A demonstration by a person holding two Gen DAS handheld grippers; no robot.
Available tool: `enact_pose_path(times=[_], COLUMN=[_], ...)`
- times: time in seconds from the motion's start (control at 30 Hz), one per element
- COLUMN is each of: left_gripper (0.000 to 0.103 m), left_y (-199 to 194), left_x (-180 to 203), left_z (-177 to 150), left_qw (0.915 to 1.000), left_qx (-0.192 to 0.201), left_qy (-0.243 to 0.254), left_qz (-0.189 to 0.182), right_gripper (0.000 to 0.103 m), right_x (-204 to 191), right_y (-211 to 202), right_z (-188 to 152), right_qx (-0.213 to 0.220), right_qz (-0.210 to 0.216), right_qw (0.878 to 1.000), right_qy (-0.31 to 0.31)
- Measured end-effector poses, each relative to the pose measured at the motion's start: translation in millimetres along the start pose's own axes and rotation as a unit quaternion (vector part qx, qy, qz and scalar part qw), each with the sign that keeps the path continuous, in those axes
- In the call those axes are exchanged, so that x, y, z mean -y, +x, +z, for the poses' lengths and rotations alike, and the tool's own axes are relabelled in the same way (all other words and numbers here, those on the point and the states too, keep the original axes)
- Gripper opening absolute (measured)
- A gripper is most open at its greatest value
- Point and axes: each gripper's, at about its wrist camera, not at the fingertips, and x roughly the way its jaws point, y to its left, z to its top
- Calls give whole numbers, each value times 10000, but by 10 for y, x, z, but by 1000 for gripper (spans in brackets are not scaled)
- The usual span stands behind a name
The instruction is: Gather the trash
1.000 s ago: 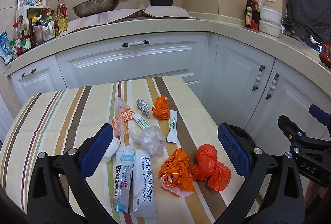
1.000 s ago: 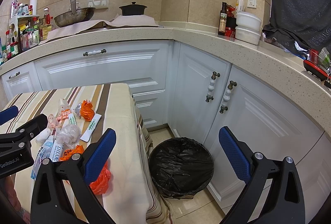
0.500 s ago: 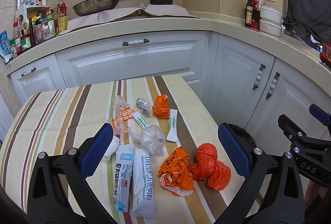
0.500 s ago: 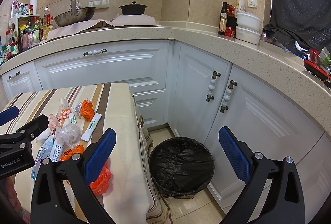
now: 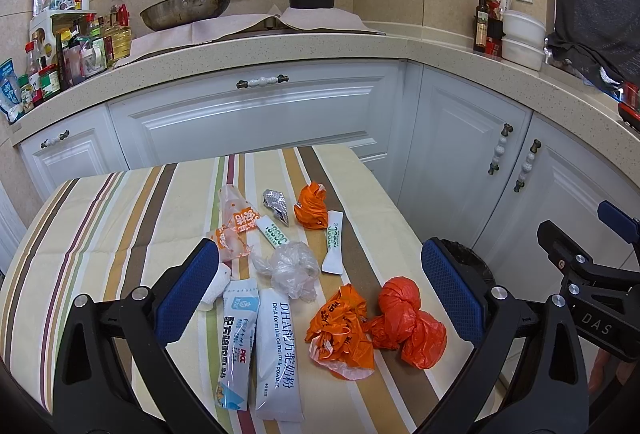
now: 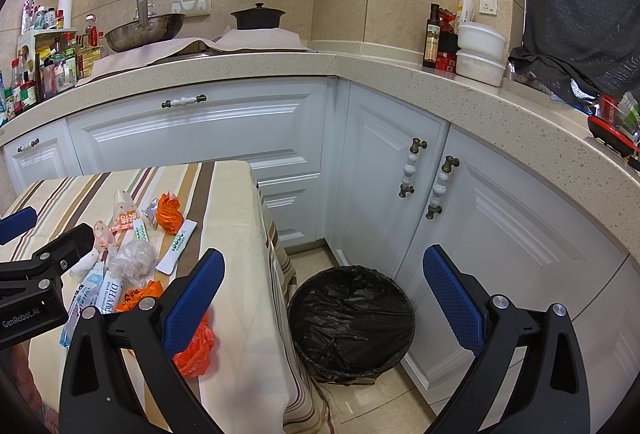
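Nothing moved since earlier frames. Left gripper [image 5: 320, 290] hovers, jaws spread, empty; orange bag [image 5: 408, 318] between jaws on tabletop [image 5: 120, 218]. Right gripper [image 6: 324, 298] released over bin [image 6: 352, 318]. Pinch knot.

Left wrist view close above the striped table [image 5: 120, 218], right wrist view facing the bin [image 6: 352, 318], both sharing the table's litter

Between the blue-padded fingers [image 5: 188, 286] of the black left gripper [image 5: 320, 286] lie crumpled orange plastic bags [image 5: 404, 318], a clear crinkled plastic bag [image 5: 290, 268] and white printed sachets [image 5: 277, 346], all on a cream tablecloth [image 5: 120, 218] striped brown, green and maroon.
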Motion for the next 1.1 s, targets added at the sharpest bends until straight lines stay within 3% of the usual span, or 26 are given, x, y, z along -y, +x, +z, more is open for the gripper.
enact_pose_path(times=[0.33,0.9,0.93,1.03,1.1], left_gripper=[99,98,97,90,87], left_y=[16,112,109,118,139], left_x=[-18,-824,-842,-899,-946], left_z=[-15,-582,-613,-682,-713], left_qw=[10000,9971,9969,9962,9956], left_qx=[-5,-602,-644,-746,-811], left_qy=[-12,-290,-307,-360,-396], left_qz=[7,354,338,269,258], right_gripper=[97,95,92,66,65], right_x=[-55,-658,-689,-770,-809], right_y=[29,352,379,477,548], right_z=[-33,-425,-436,-477,-500], right_qx=[-28,-534,-575,-763,-894], right_qz=[95,1225,1255,1444,1492], right_qw=[9999,9909,9903,9863,9845], right_qy=[32,-156,-186,-222,-232])
